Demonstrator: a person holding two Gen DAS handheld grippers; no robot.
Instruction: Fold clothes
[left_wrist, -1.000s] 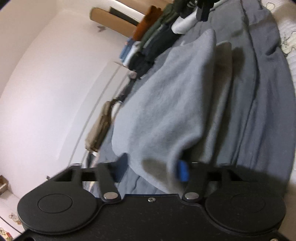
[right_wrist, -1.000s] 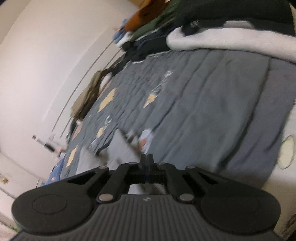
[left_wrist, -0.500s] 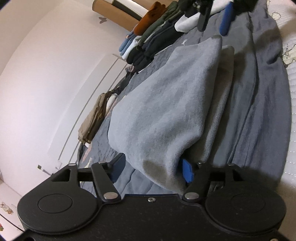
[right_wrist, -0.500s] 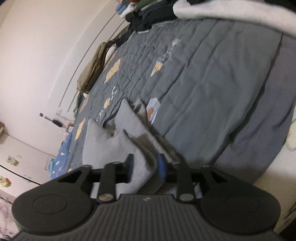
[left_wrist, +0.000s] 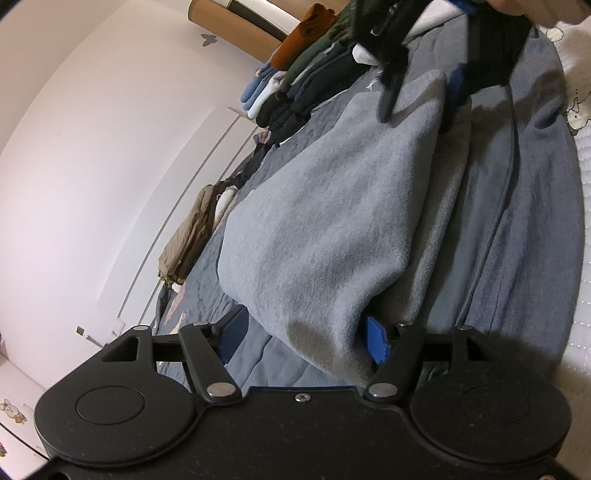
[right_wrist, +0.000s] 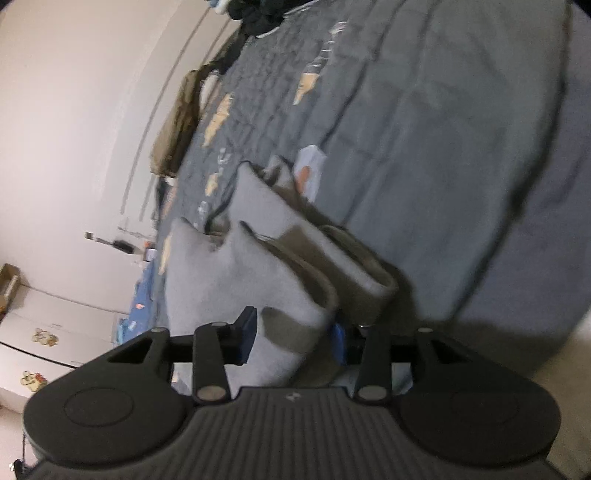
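1. The left gripper is standing with its jaws apart, having just been opening; a fold of the grey fleece garment is lying between them, and whether the pads are pressing it I cannot tell.
2. Ahead of it, the garment is stretching away across the bed.
3. The right gripper is partly parted around a fold at the garment's other end; whether it is clamping the fold is unclear.
4. Beyond it to the left, stacked folded clothes are lying on the bed.
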